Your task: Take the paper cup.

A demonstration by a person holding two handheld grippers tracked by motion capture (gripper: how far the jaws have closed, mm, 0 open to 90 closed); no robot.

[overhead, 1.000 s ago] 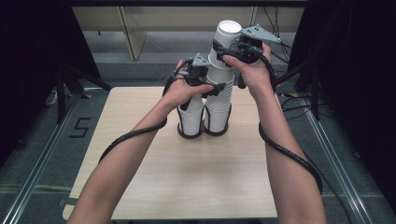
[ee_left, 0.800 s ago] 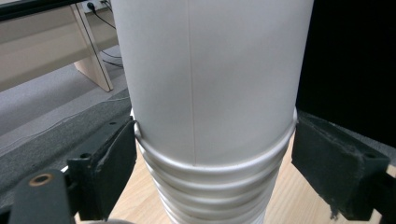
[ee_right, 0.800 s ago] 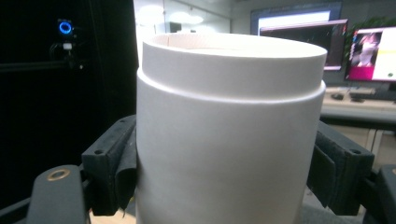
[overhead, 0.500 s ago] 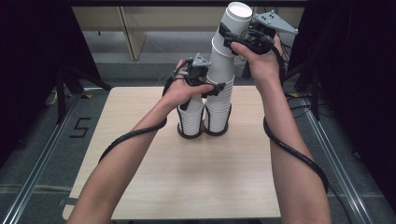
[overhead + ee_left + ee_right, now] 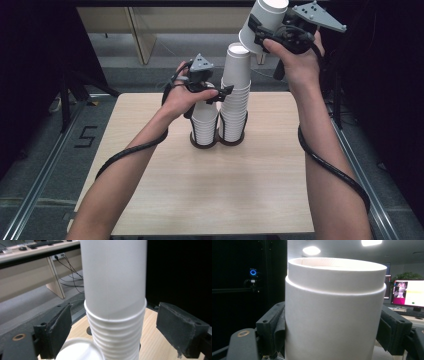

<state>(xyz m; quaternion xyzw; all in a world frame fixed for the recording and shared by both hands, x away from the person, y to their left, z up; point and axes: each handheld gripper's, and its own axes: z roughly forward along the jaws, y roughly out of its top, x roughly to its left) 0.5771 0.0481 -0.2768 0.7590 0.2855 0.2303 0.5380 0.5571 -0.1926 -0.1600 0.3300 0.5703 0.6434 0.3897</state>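
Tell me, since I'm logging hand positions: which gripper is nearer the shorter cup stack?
Left. The left gripper hovers right over the shorter cup stack; the right gripper holds a cup high above.

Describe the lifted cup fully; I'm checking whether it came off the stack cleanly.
The cup is plain white, paper by its look, upside down and tilted, its flat recessed base uppermost. The right gripper holds it by the sides, jaws pressed on both walls. It hangs clear, above and right of the taller stack, touching no other cup. Only one wall shows, so nested cups cannot be ruled out.
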